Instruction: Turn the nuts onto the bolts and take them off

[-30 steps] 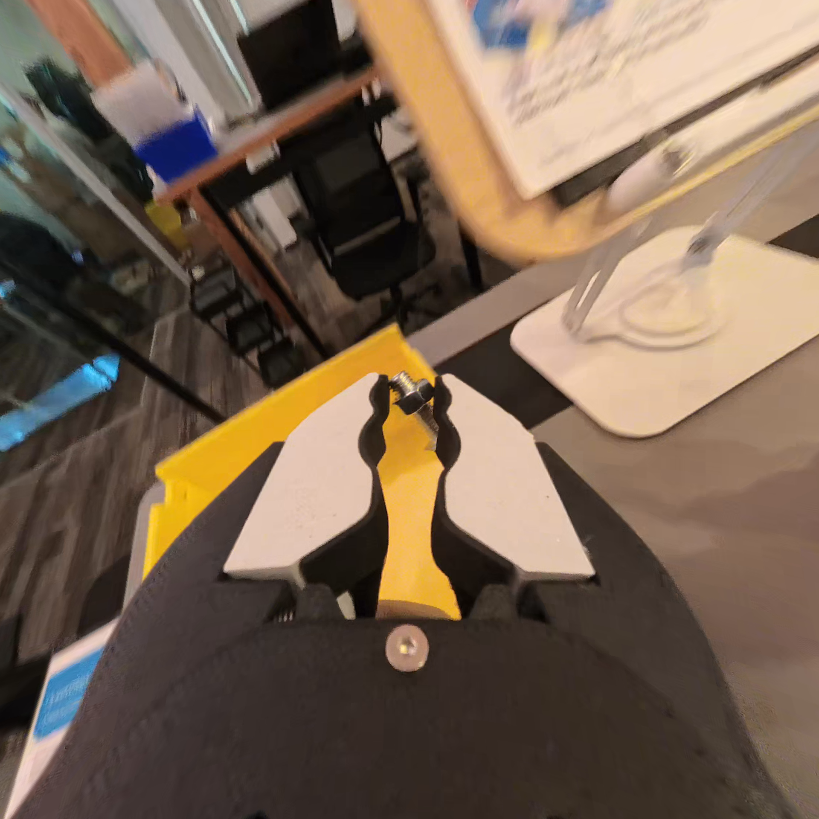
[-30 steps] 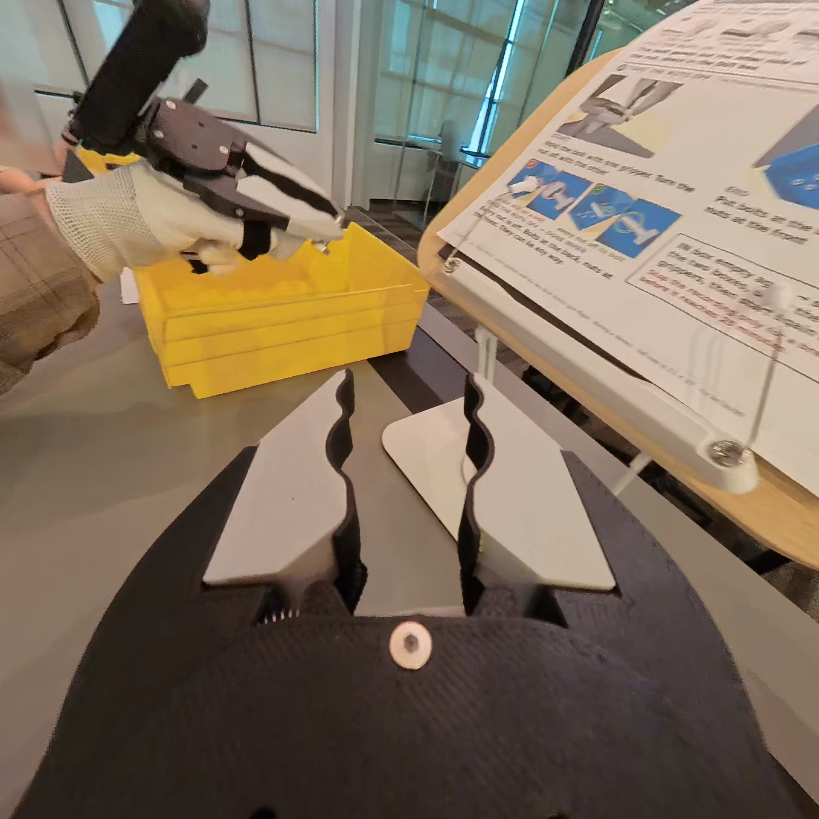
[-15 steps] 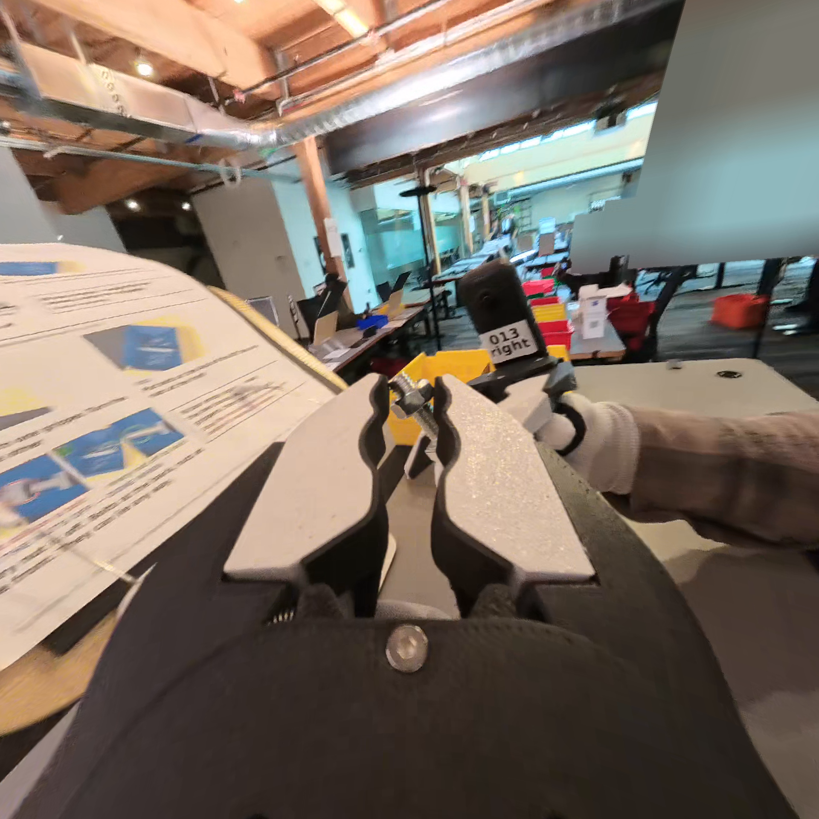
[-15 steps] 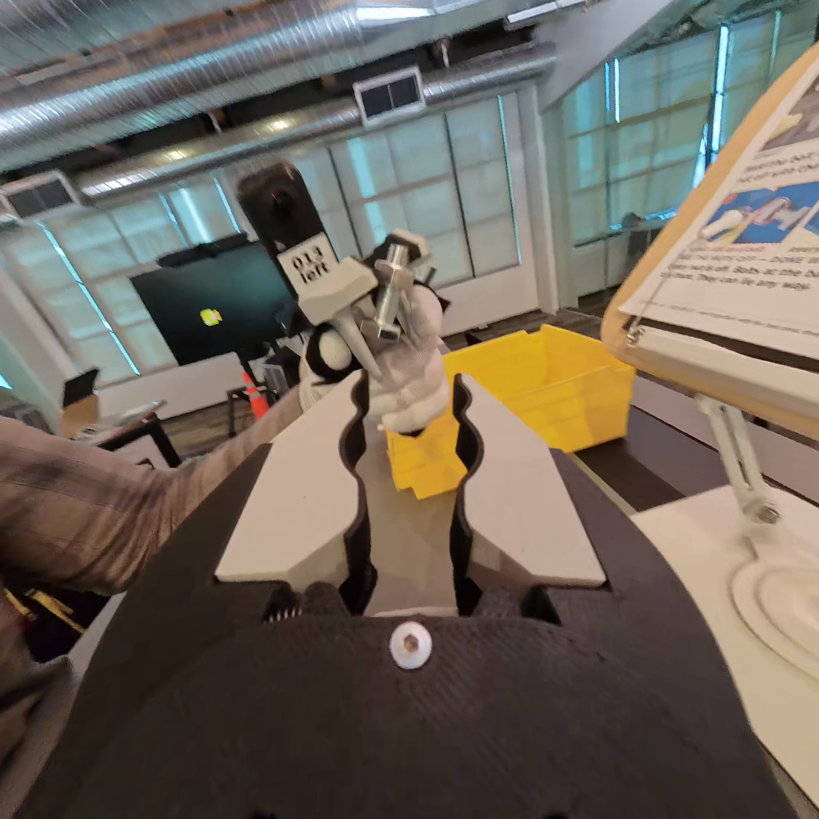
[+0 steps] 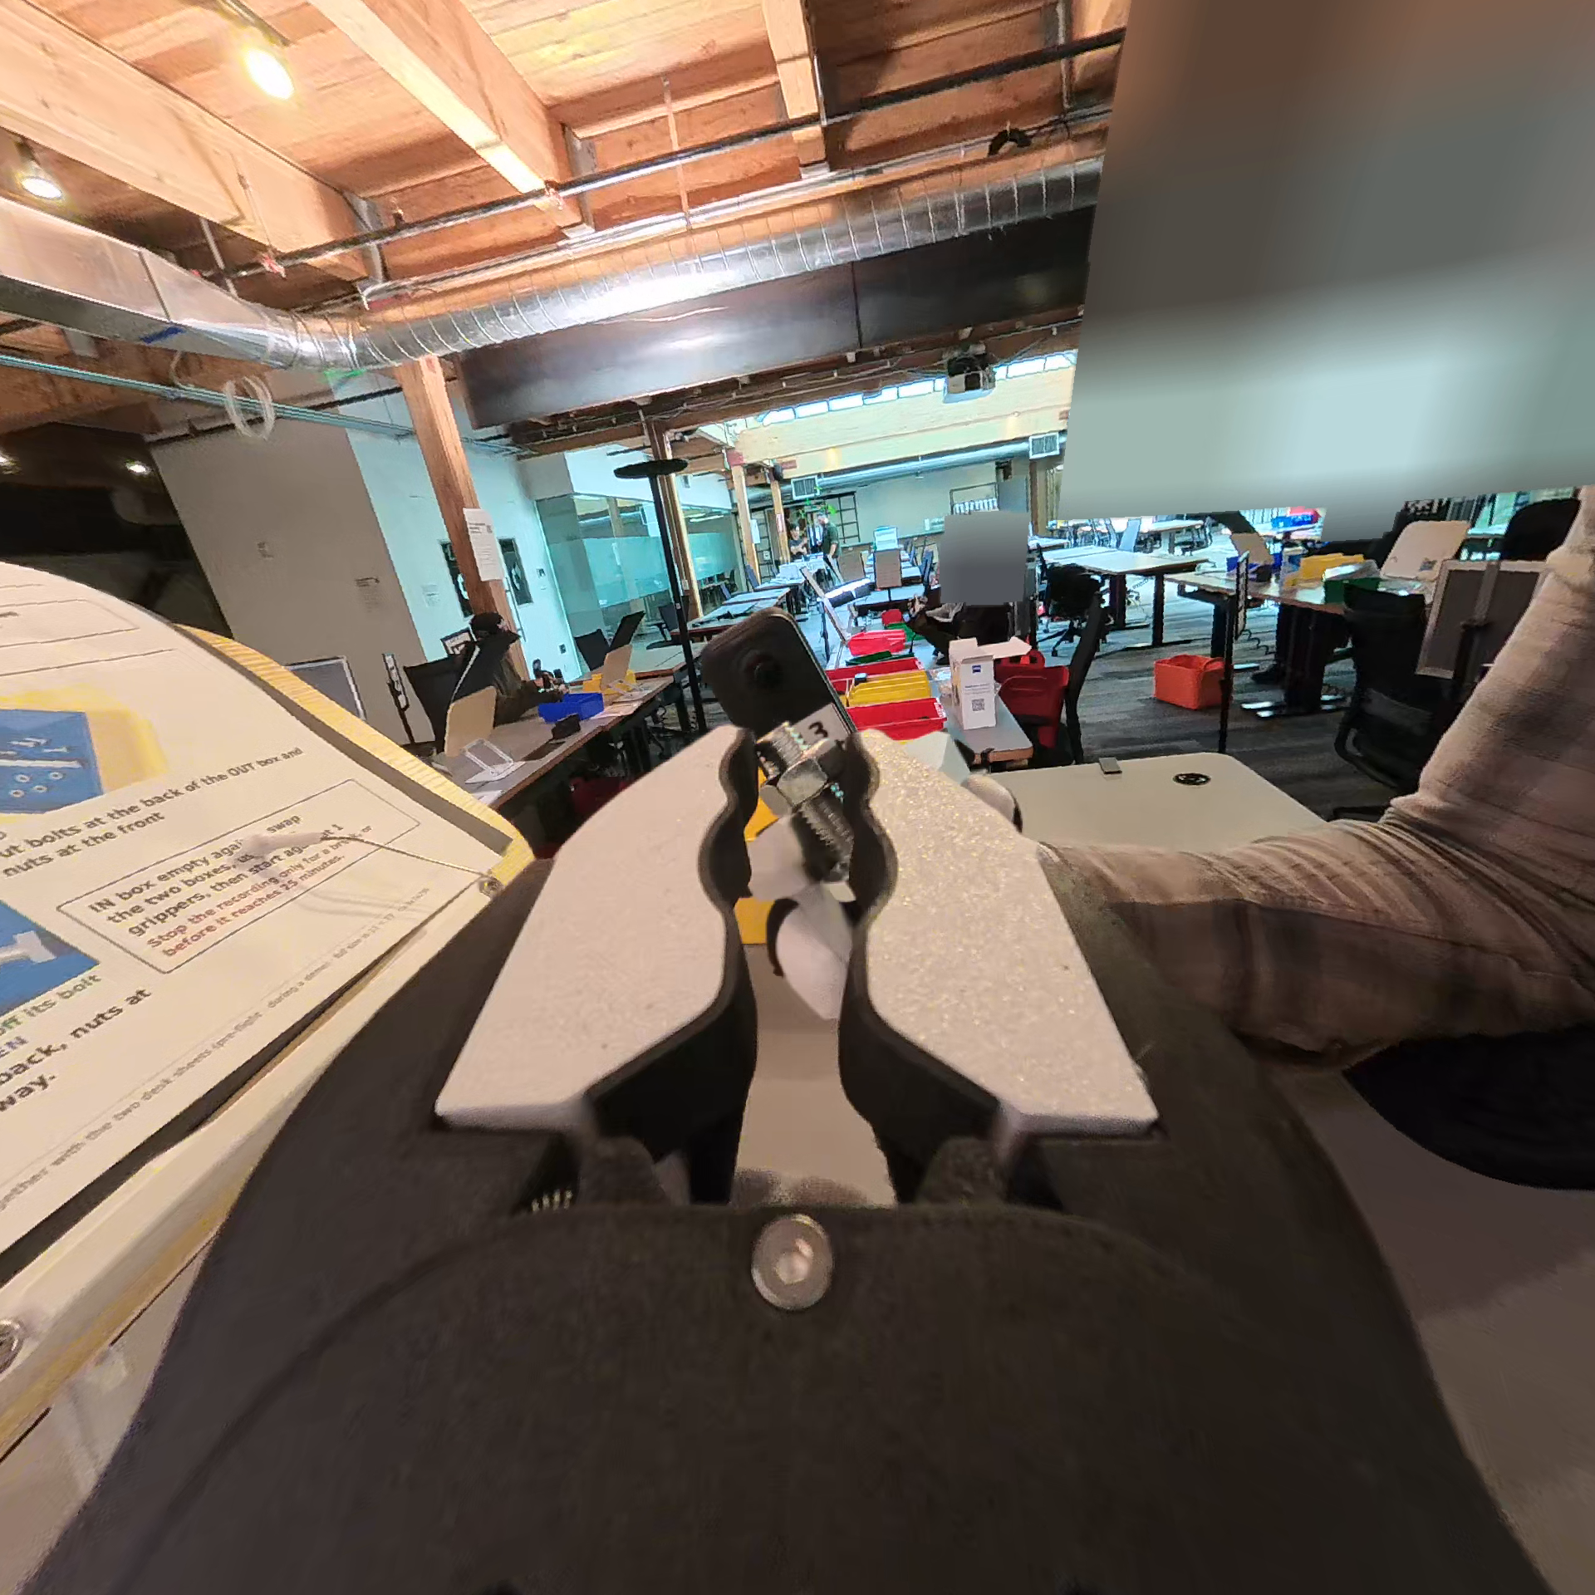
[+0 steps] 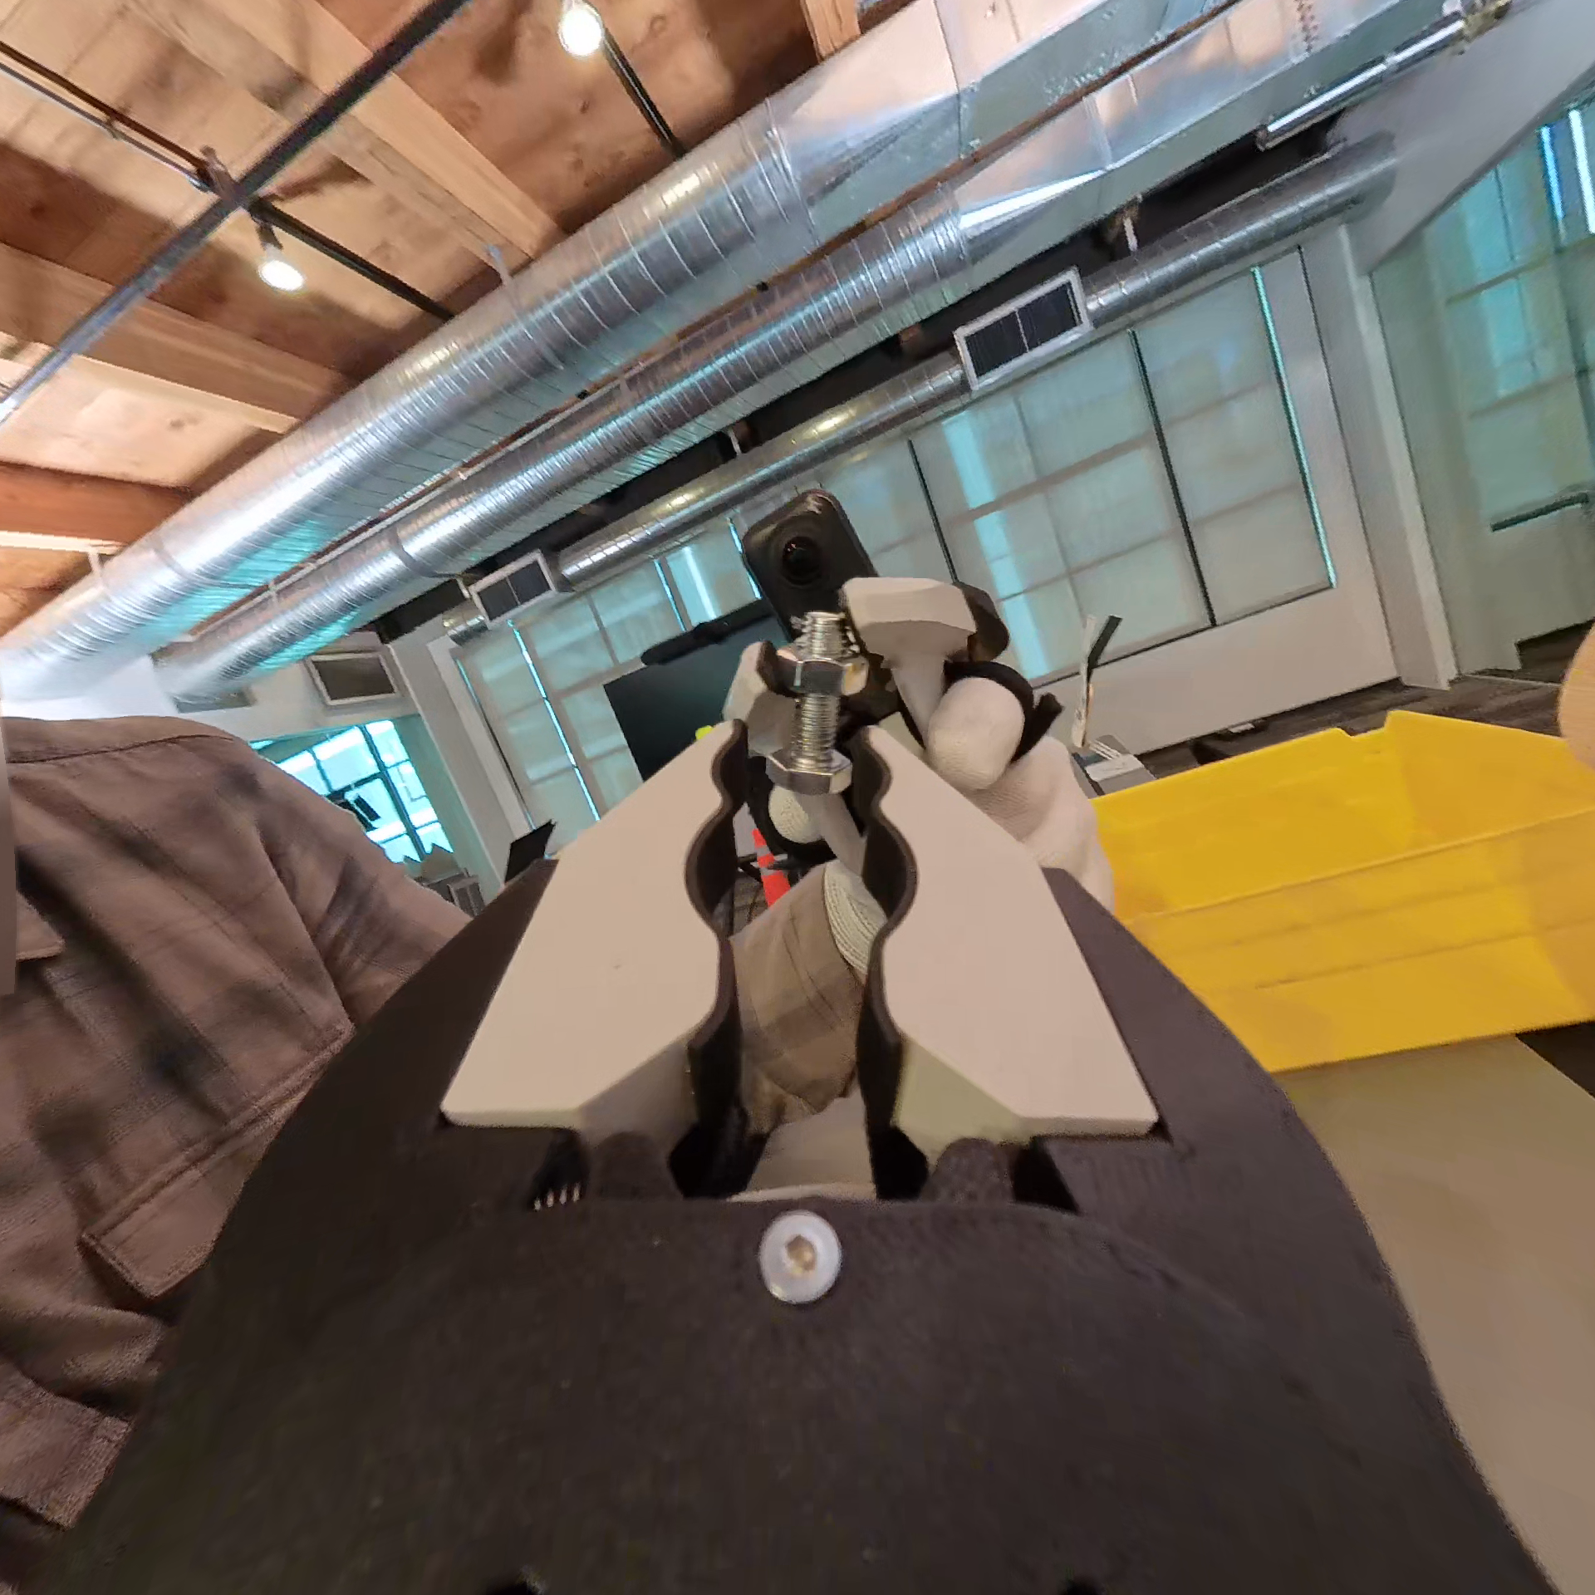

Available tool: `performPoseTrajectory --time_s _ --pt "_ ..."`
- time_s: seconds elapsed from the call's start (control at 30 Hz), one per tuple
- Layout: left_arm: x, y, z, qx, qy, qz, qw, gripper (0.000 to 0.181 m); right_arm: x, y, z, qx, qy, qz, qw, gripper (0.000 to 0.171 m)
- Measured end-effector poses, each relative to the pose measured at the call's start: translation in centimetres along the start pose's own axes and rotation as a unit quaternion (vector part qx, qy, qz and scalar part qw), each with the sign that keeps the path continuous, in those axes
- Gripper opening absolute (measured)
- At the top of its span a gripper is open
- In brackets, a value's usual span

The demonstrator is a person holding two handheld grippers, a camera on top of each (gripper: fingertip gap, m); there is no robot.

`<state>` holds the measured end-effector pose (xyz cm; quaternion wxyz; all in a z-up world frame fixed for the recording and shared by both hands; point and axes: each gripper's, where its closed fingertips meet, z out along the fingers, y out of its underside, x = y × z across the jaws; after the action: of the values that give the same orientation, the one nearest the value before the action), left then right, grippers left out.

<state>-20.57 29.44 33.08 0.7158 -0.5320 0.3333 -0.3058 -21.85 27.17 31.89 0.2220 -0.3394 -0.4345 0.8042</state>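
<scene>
My left gripper (image 5: 803,777) is shut on a hex nut (image 5: 807,777) threaded on a steel bolt (image 5: 820,829) and holds it up in the air. In the right wrist view the bolt (image 6: 807,725) stands upright, with the nut (image 6: 820,675) pinched by the left gripper's white fingers (image 6: 898,608). My right gripper (image 6: 803,764) faces it, its jaws closed in on the bolt's hex head (image 6: 807,774) at the lower end. The right gripper's fingers (image 5: 807,936) show just behind the bolt in the left wrist view.
A yellow bin (image 6: 1346,880) stands on the grey table (image 6: 1424,1208) to the right. A tilted instruction board (image 5: 173,863) stands at the left. The person's sleeve (image 5: 1338,906) and gloved hand (image 6: 992,759) are close behind the grippers. Left and right tips are no more than a few centimetres apart.
Both grippers have risen from the table and turned to face each other. The right gripper's jaws have narrowed around the bolt's lower end. The left still holds the bolt by its nut.
</scene>
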Motion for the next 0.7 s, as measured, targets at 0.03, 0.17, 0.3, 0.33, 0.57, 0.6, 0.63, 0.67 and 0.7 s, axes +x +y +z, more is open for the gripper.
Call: performPoseTrajectory --time_s 0.03,0.17,0.3,0.33,0.57,0.6,0.63,0.67,0.7 --pt "0.1 0.0 -0.1 0.003 0.005 -0.003 1.000 0.020 -0.2 0.0 0.1 0.005 -0.009 0.002 1.000 0.017" --pt "0.7 -0.3 0.0 0.022 0.024 -0.015 0.999 0.019 -0.3 0.0 0.2 0.021 -0.025 0.016 0.999 0.007" --pt "0.7 -0.3 0.2 0.029 0.029 -0.025 0.999 0.019 -0.4 0.0 0.4 0.020 -0.019 0.000 1.000 0.007" --pt "0.7 -0.3 0.2 0.028 0.027 -0.024 0.999 0.019 -0.3 0.0 0.4 0.020 -0.016 -0.004 1.000 0.007" --pt "0.3 -0.8 0.3 0.013 0.000 -0.018 1.000 0.033 -0.2 -0.5 0.3 0.028 0.003 -0.033 0.999 0.007" --pt "0.0 -0.6 0.4 -0.003 -0.011 -0.018 1.000 0.050 -0.1 -0.7 0.1 0.031 0.010 -0.037 0.999 0.007" --pt "0.1 -0.1 0.4 -0.032 -0.012 -0.021 0.999 0.064 0.1 -0.9 -0.1 0.031 0.017 -0.043 0.998 0.007" --pt "0.0 0.1 0.4 -0.051 -0.016 -0.020 0.998 0.072 0.2 -1.1 -0.3 0.030 0.025 -0.050 0.998 0.007" --pt "-0.2 0.1 0.3 -0.061 -0.027 -0.017 0.998 0.076 0.4 -1.3 -0.6 0.028 0.038 -0.060 0.997 0.007"
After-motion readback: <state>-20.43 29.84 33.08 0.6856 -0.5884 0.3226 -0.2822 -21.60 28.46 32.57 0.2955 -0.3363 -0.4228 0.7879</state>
